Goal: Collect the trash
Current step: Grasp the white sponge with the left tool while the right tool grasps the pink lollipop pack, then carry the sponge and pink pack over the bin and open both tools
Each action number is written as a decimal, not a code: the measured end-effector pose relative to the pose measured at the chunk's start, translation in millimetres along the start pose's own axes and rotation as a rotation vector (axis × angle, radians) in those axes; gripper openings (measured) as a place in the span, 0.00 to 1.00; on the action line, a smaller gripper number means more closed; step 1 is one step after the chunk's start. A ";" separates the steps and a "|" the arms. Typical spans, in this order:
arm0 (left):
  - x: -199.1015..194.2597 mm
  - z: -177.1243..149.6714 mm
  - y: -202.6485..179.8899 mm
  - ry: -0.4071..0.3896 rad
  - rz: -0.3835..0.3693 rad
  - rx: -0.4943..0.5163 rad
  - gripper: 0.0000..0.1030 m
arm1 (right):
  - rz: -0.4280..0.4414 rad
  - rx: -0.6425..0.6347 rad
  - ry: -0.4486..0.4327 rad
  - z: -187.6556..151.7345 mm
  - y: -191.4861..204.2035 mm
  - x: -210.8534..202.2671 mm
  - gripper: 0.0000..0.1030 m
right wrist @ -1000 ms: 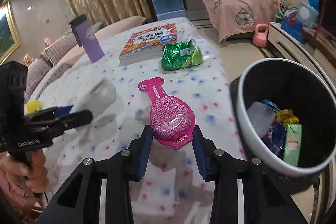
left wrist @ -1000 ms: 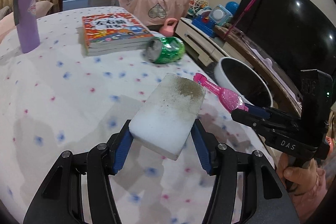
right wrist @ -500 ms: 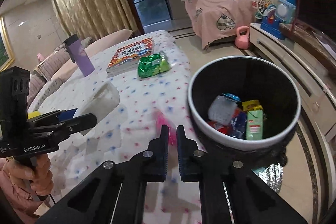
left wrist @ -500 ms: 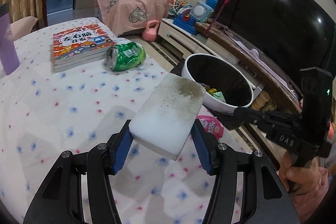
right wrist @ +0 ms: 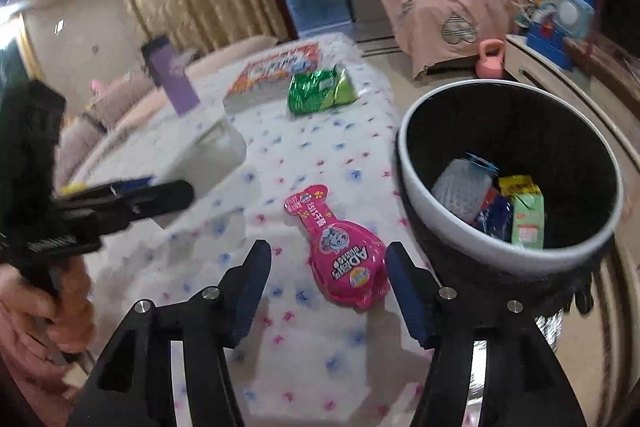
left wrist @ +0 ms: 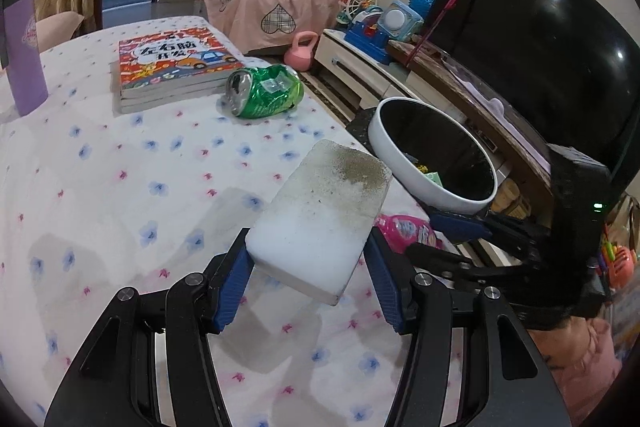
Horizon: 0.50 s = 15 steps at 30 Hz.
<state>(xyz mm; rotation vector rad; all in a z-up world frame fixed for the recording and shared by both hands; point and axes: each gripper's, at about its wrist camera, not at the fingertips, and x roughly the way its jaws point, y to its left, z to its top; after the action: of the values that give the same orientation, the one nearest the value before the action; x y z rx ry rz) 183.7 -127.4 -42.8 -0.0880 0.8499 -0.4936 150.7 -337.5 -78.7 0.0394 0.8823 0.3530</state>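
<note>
My left gripper [left wrist: 308, 267] is shut on a dirty white sponge block [left wrist: 320, 215], held above the flowered tablecloth [left wrist: 120, 187]. A pink pouch [right wrist: 340, 251] lies flat on the cloth at the table's edge, its wide end between the fingers of my right gripper [right wrist: 328, 287]. Those jaws are opening and the pads do not press on the pouch. The white-rimmed black bin [right wrist: 416, 187] stands just right of the pouch with several wrappers inside. A crushed green can [left wrist: 264, 91] lies farther back on the table. The left view shows the pouch [left wrist: 404, 229] beside the right gripper [left wrist: 440, 239].
A stack of books [left wrist: 172, 63] and a purple tumbler [left wrist: 22, 43] stand at the back of the table. A TV [left wrist: 540, 47] on a low cabinet with toys runs along the right. A pink kettlebell [left wrist: 300, 51] sits on the floor.
The right gripper had the pink pouch between its fingers, then shut empty with the pouch down on the cloth, and now stands open over it. The left gripper kept hold of the sponge.
</note>
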 end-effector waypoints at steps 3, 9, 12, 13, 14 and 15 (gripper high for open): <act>1.8 -1.8 2.4 0.006 0.000 -0.007 0.54 | -0.025 -0.072 0.050 3.8 2.3 17.7 0.60; 3.5 0.4 4.8 0.006 0.004 -0.015 0.54 | -0.085 -0.116 0.074 2.4 4.3 26.0 0.52; 3.2 1.7 4.5 0.006 0.004 -0.016 0.54 | -0.087 -0.089 0.054 -0.3 2.7 17.6 0.51; 2.9 2.0 3.7 0.006 0.005 -0.014 0.54 | -0.085 -0.073 0.046 -1.6 1.3 13.0 0.51; 2.7 2.7 2.6 0.004 0.006 -0.011 0.54 | -0.078 -0.058 0.039 -0.4 -0.7 9.9 0.51; 2.3 3.6 1.0 0.002 0.004 -0.009 0.54 | -0.067 -0.039 0.024 -0.1 -2.9 4.2 0.51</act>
<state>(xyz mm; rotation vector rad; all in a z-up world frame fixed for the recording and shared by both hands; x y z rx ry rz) 188.0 -128.0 -42.3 -0.0941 0.8541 -0.4858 153.9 -338.9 -82.4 -0.0307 0.8984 0.3086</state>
